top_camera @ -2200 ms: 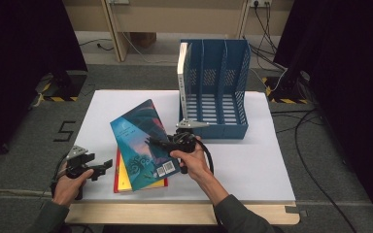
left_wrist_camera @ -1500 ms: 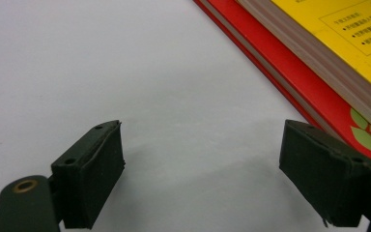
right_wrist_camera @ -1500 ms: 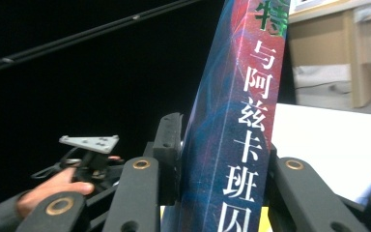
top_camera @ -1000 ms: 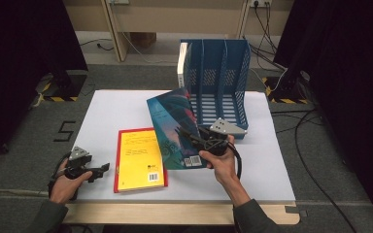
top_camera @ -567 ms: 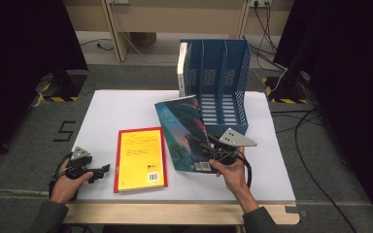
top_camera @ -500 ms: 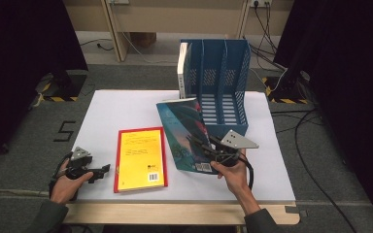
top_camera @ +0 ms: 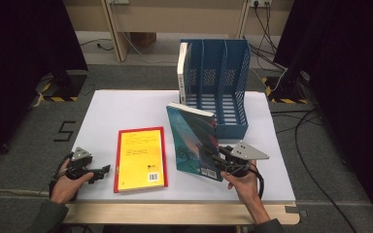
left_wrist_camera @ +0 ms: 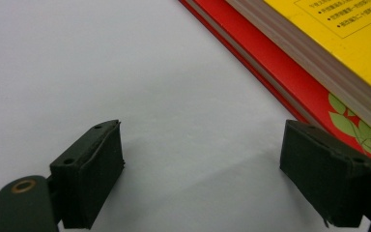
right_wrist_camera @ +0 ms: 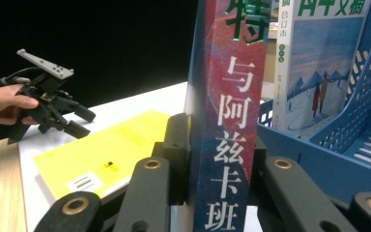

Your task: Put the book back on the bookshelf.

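Two books were out on the white table (top_camera: 126, 109), and the right gripper (top_camera: 218, 160) had the teal one (top_camera: 192, 141): its jaws, which had just been closing, clamped the spine (right_wrist_camera: 227, 145) with the book tilted up on its lower edge, just in front of the blue file rack (top_camera: 223, 97). A white-covered book (top_camera: 181, 65) stood in the rack's left slot. The yellow book (top_camera: 140, 158) lay flat, apparently atop a red one (left_wrist_camera: 280, 82). The left gripper (top_camera: 99, 172) rested beside it at the table's near-left edge, jaws apart on nothing.
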The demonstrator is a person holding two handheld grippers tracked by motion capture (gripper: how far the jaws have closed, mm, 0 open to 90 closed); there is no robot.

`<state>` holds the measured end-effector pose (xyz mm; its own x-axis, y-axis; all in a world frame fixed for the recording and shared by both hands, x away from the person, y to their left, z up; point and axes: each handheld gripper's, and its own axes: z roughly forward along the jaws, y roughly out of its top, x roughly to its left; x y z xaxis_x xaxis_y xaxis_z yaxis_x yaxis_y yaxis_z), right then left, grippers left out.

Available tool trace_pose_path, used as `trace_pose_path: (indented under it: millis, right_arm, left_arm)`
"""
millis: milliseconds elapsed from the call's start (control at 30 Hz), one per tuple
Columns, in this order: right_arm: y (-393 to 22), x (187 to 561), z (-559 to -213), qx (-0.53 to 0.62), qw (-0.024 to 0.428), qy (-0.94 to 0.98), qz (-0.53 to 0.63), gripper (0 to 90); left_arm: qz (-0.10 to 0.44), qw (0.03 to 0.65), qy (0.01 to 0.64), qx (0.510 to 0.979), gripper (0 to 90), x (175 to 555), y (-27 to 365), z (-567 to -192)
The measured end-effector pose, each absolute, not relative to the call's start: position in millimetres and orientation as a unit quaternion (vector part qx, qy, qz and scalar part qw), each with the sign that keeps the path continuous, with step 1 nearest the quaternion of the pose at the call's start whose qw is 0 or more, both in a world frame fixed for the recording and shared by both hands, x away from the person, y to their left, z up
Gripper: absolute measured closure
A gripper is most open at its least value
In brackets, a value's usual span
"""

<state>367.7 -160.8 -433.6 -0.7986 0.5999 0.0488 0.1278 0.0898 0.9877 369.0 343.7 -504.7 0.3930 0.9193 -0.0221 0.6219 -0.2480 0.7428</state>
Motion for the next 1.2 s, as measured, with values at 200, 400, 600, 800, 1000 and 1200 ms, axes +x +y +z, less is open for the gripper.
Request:
trace_pose_path:
  millis: [200,400,600,800,1000,1200]
  right_arm:
    - [-167,356,-438,0.252,0.192,0.72,0.617,73.4]
    - [-172,349,-441,0.254,0.193,0.725,0.611,73.3]
    - [-176,344,-445,0.258,0.191,0.728,0.605,73.1]
    - [-180,339,-449,0.255,0.198,0.735,0.596,72.7]
    - [-180,339,-450,0.246,0.202,0.738,0.595,71.8]
    - [-182,340,-451,0.244,0.195,0.739,0.597,71.8]
  left_arm:
    - [0.217,0.344,0.508,0.759,14.1,369,343,-505]
    - [0.217,0.344,0.507,0.76,13.8,369,343,-505]
    - [0.217,0.344,0.507,0.76,13.7,369,343,-506]
    - [0.217,0.345,0.506,0.76,13.6,369,343,-506]
    - [0.218,0.345,0.506,0.76,13.6,369,343,-506]
    - [0.218,0.345,0.506,0.76,13.6,369,343,-506]
